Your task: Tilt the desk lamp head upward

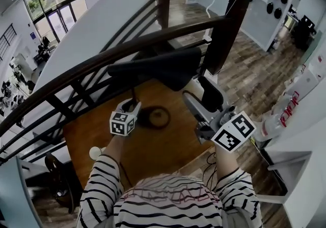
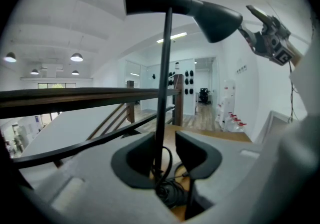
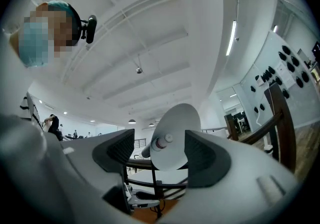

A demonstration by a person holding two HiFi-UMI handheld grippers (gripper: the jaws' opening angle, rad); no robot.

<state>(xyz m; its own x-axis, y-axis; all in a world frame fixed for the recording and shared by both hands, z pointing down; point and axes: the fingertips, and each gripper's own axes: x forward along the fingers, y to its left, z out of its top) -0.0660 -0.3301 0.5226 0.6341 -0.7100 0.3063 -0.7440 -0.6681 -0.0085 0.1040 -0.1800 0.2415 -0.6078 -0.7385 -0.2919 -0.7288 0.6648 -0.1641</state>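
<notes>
Right tool (image 3: 159, 144): jaws wide apart and closed on nothing. It points up into the open mouth of the lamp head (image 3: 172, 130), whose white inside and bulb (image 3: 161, 142) fill the gap between the pads. In the left gripper view this tool's tip sits right at the flared end of the black head, touching or just short, cannot tell which. Left tool (image 2: 165, 149): jaws narrow, set around the thin stem (image 2: 164, 67) low down. The stem runs close along one pad with a clear gap to the other, so it reads as straddled, not clamped. Under these jaws lie a coil of cable (image 2: 170, 194) and the wooden tabletop (image 1: 153, 150). In the head view the round base (image 1: 155, 117) sits just beside this tool. The head stands above the left tool, roughly level across the stem top, flared end toward the right tool. A dark railing (image 1: 102, 64) runs beyond both tools. Judgement: the tilt is not yet begun, and the step in hand is getting purchase on the flared end. To do it well, close the left tool on the stem first so the base cannot rock or skate. Take the shade rim between the right pads, or push from beneath it. Sweep in an arc about the joint at the stem top, not straight up. Go slow, since a stiff joint would pass the load down the stem. Mind the cable does not snag.
</notes>
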